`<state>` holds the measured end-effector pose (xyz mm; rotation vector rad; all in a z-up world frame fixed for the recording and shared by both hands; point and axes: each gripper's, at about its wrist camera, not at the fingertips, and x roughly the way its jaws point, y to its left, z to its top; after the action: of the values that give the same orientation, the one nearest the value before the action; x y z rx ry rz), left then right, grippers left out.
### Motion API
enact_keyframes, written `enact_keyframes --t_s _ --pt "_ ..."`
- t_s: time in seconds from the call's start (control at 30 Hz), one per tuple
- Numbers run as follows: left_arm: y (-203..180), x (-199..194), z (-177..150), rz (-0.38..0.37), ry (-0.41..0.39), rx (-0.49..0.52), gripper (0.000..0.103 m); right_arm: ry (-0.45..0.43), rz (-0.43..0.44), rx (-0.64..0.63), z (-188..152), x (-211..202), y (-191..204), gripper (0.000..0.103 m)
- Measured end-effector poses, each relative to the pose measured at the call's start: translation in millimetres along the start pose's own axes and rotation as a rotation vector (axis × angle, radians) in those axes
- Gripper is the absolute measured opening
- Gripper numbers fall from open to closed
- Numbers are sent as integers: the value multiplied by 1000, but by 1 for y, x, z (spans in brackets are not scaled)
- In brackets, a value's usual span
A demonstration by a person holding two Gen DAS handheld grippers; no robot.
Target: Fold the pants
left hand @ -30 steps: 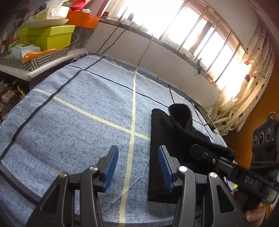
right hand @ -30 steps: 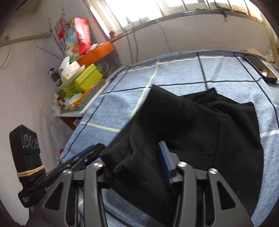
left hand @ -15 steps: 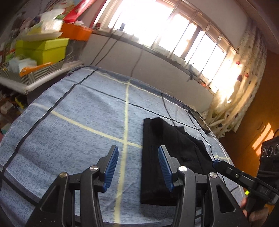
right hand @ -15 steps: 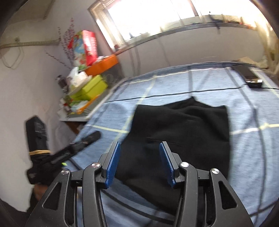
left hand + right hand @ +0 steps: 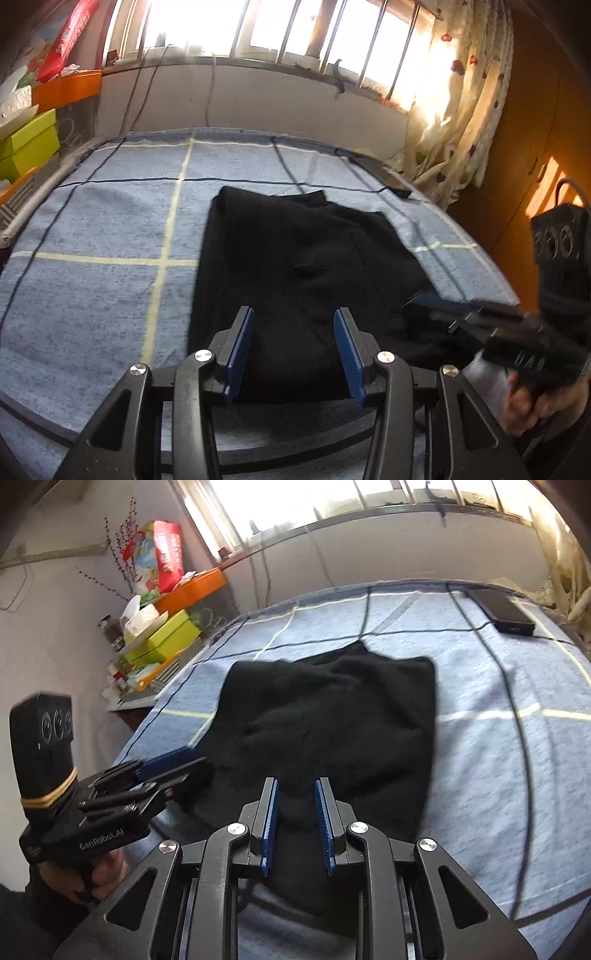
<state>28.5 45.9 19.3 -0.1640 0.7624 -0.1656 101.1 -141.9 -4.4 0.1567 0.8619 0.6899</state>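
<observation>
The black pants (image 5: pixel 295 258) are lying folded into a compact block on the blue checked bedsheet (image 5: pixel 103 221). The left gripper (image 5: pixel 293 345) is hovering above their near edge with its blue pads spread apart and nothing clamped between them. The right gripper (image 5: pixel 295 823) has just been narrowing its jaws; its pads are standing apart over the cloth, not pinching it. "GenRobot.AI" is reading white on the left gripper's body in the right wrist view. A dark phone (image 5: pixel 502 611) is resting near the far corner.
</observation>
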Motion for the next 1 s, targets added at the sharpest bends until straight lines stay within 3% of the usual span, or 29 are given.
enact_keyframes --t_s 0.03,0.1,0.17,0.33,0.47,0.53,0.6,0.7,0.87,1.0 --pt "4 1 0 32 12 -6 48 -11 -21 2 3 -2 -6 22" --pt "9 1 2 21 25 -17 48 -34 -56 -7 16 -5 -15 22" --pt "1 0 13 96 28 22 46 -53 -88 -20 29 -3 -24 22" --pt "-26 12 59 44 -4 62 46 -48 -106 -51 59 23 -37 21" --pt "-33 51 83 82 17 98 46 -4 -133 -49 68 52 -52 21" --pt "-25 71 84 113 57 98 46 22 -149 -38 69 62 -60 16" --pt "-12 82 81 89 99 58 45 21 -136 -5 71 63 -67 12" --pt "-11 78 73 78 75 73 45 24 -129 10 69 63 -70 12" --pt "-22 77 63 132 38 136 44 27 -161 -14 69 64 -64 12" --pt "-19 80 67 120 36 122 44 29 -188 -39 70 65 -59 13"
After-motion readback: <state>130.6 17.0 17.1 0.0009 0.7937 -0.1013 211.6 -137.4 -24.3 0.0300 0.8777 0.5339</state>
